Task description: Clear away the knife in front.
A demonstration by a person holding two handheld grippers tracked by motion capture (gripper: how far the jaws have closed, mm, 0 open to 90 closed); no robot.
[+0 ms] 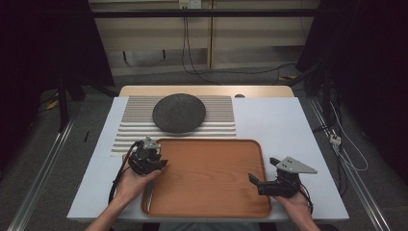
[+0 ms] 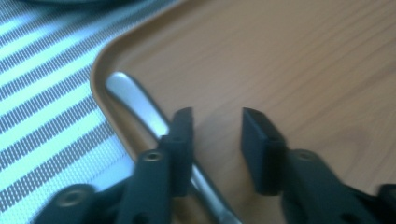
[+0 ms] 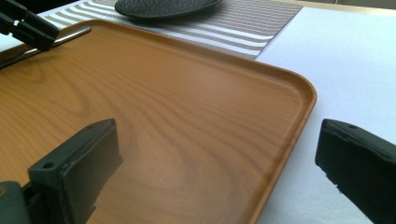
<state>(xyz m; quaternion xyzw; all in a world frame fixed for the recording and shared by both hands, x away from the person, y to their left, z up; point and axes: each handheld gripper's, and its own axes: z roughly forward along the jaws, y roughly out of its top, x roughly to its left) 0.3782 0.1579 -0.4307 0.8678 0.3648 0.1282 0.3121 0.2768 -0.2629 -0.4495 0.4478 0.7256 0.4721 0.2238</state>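
utensil [image 2: 135, 100] lies in tray [image 1: 207, 192] along its left edge, released | left gripper [image 2: 217, 140] fingers apart above it, empty | right gripper [image 3: 215, 172] fingers wide apart, astride tray's right rim | plate [image 1: 179, 112] on mat [image 1: 219, 122] untouched

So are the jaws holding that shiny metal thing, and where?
Nothing is held. The left gripper has its jaws open; the metal utensil lies on the tray beside one jaw, not between them. The right gripper gapes empty at the tray's edge.
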